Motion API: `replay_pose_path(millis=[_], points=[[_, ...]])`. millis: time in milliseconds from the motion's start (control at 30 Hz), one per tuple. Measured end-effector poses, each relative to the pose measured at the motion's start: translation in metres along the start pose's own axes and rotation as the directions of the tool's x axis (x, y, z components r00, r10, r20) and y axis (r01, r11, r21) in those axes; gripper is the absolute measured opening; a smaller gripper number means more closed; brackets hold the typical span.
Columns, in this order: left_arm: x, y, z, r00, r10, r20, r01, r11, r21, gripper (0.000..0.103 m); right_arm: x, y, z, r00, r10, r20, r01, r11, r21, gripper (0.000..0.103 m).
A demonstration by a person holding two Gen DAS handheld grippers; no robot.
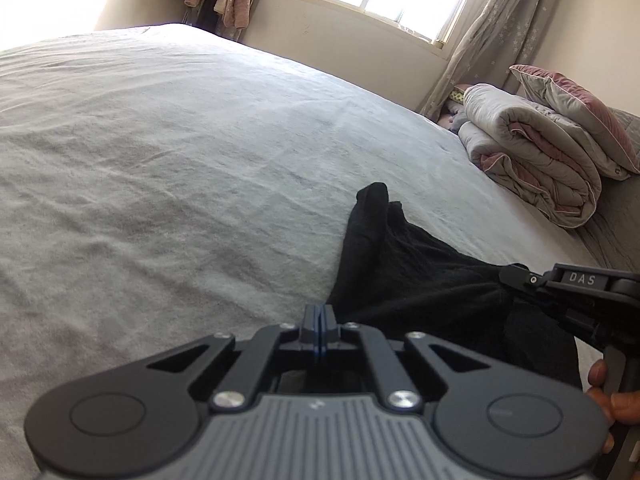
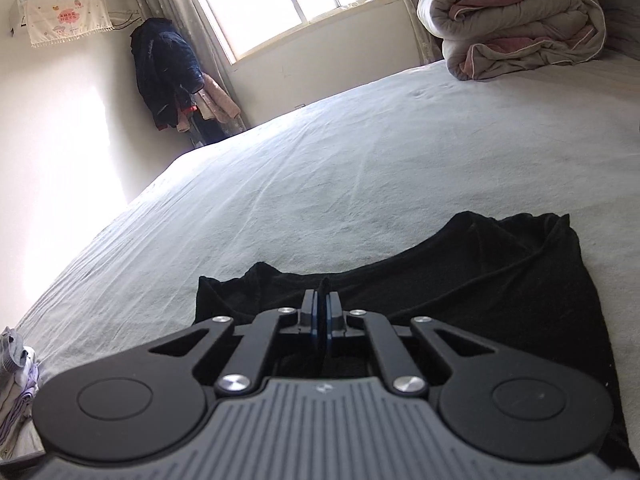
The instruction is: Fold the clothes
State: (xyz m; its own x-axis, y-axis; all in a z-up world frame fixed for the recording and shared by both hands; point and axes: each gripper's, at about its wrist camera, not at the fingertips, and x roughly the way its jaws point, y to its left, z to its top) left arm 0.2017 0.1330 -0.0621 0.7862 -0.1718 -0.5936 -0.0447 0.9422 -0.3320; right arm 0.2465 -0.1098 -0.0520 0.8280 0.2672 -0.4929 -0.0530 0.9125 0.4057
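Observation:
A black garment [image 1: 400, 272] lies crumpled on the grey bed sheet [image 1: 160, 160], with one narrow end sticking out towards the far side. My left gripper [image 1: 320, 312] is shut, its fingertips pinching the garment's left edge. In the right wrist view the black garment [image 2: 480, 280] spreads wide and flatter on the sheet [image 2: 320, 160]. My right gripper [image 2: 321, 300] is shut on a small raised fold of it near the front edge. That right gripper [image 1: 506, 274] also enters the left wrist view from the right, its tip on the cloth, with a person's hand [image 1: 604, 396] behind it.
A rolled grey-and-pink quilt [image 1: 540, 160] and a pillow [image 1: 580, 112] sit at the bed's right end. Clothes hang in the far corner [image 2: 168, 72] beside the window. A small pile of pale clothes [image 2: 16, 376] rests at the bed's left edge.

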Motion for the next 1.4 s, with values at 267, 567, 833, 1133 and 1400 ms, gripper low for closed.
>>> replay_pose_path(millis=[267, 567, 833, 1133, 1400], points=[[-0.012, -0.001, 0.025, 0.999, -0.033, -0.018, 0.034, 0.999, 0.011, 0.036, -0.029, -0.010, 0.007, 0.994, 0.079, -0.070, -0.073, 0.994, 0.075, 0.048], [0.054, -0.019, 0.062, 0.998, -0.051, -0.029, 0.053, 0.994, 0.099, 0.035, -0.044, -0.002, -0.030, 0.953, 0.214, -0.215, -0.194, 0.975, 0.111, 0.048], [0.091, -0.011, 0.073, 1.000, -0.004, 0.010, 0.004, 1.000, 0.024, 0.000, -0.024, -0.001, -0.045, 0.943, 0.262, -0.205, -0.237, 0.961, 0.141, 0.007], [0.082, -0.011, 0.073, 0.999, 0.027, 0.034, -0.030, 0.997, 0.074, 0.017, -0.023, -0.006, -0.049, 0.949, 0.258, -0.181, -0.234, 0.961, 0.146, 0.006], [0.086, 0.003, 0.080, 0.992, -0.119, -0.035, 0.117, 0.991, -0.064, 0.043, -0.032, -0.008, -0.050, 0.947, 0.264, -0.182, -0.241, 0.960, 0.143, 0.007]])
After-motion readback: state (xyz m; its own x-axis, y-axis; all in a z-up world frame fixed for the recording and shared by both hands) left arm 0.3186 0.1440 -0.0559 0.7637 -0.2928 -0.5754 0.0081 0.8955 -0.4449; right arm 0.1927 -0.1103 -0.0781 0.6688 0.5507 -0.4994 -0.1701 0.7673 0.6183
